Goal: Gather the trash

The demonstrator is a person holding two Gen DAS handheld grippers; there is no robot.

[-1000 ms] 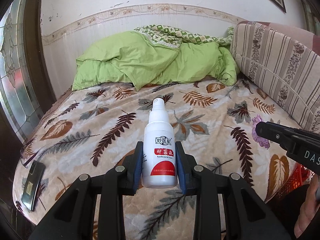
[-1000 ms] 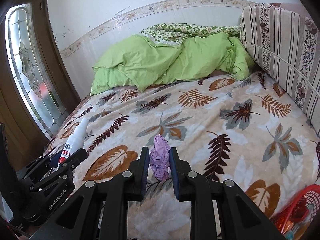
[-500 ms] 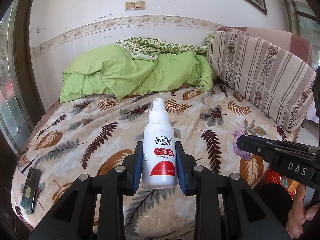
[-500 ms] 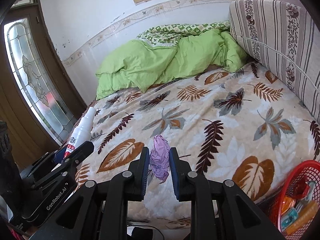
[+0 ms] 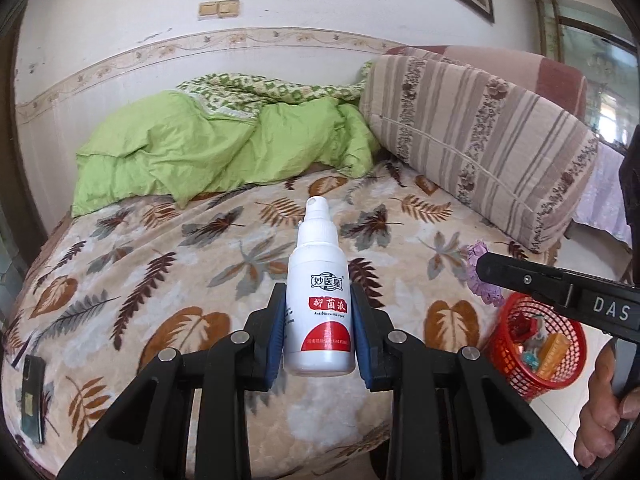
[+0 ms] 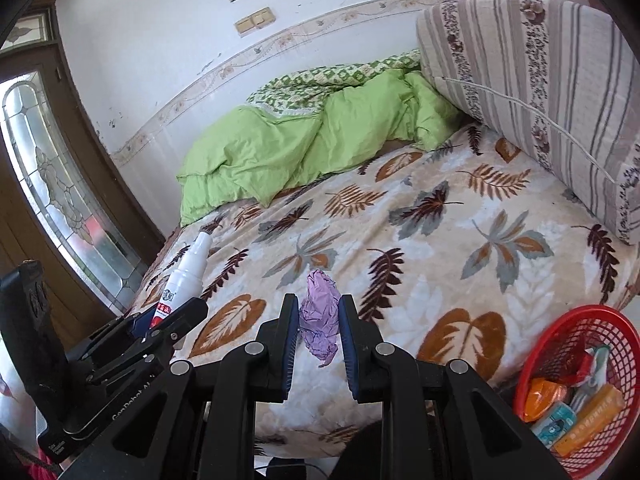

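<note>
Moved: both grippers have swung toward the red basket (image 6: 576, 396) beside the bed (image 5: 168, 264).
Left gripper (image 5: 319, 340): clenched on white spray bottle (image 5: 320, 300).
Right gripper (image 6: 319, 340): clamping crumpled purple wrapper (image 6: 320, 320).

A leaf-patterned blanket (image 5: 168, 264) covers the bed; a green quilt (image 5: 208, 152) lies crumpled against the wall; a striped cushion (image 5: 480, 148) leans beside it; a phone (image 5: 33, 398) rests near the blanket's edge.

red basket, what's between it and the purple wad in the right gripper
In the right wrist view, only bare leaf-print blanket lies between the purple wad, pinched in the right gripper, and the red basket.
</note>
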